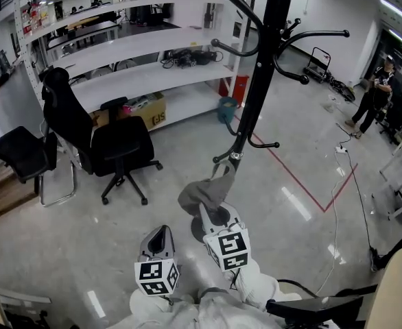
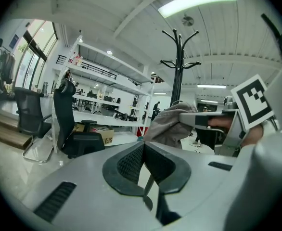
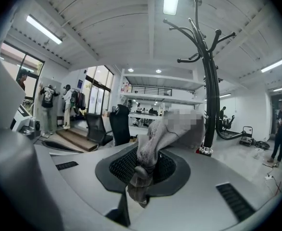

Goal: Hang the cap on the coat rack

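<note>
A grey cap (image 1: 202, 193) hangs crumpled from my right gripper (image 1: 211, 210), which is shut on its fabric low beside the foot of the black coat rack (image 1: 256, 81). In the right gripper view the cap (image 3: 162, 131) is bunched between the pads (image 3: 124, 166), and the coat rack (image 3: 209, 95) rises just right of it, its hooks high above. My left gripper (image 1: 161, 234) stays left of the right one, shut and holding nothing. In the left gripper view, that left gripper (image 2: 143, 147) faces the cap (image 2: 172, 124) and the rack (image 2: 178, 76) behind it.
Black office chairs (image 1: 119, 149) stand to the left, in front of long white shelves (image 1: 146, 74). A red tape line (image 1: 304, 184) and a cable (image 1: 337, 204) cross the floor on the right. A person (image 1: 376, 94) stands far right. A pale chair back (image 1: 400, 286) is at bottom right.
</note>
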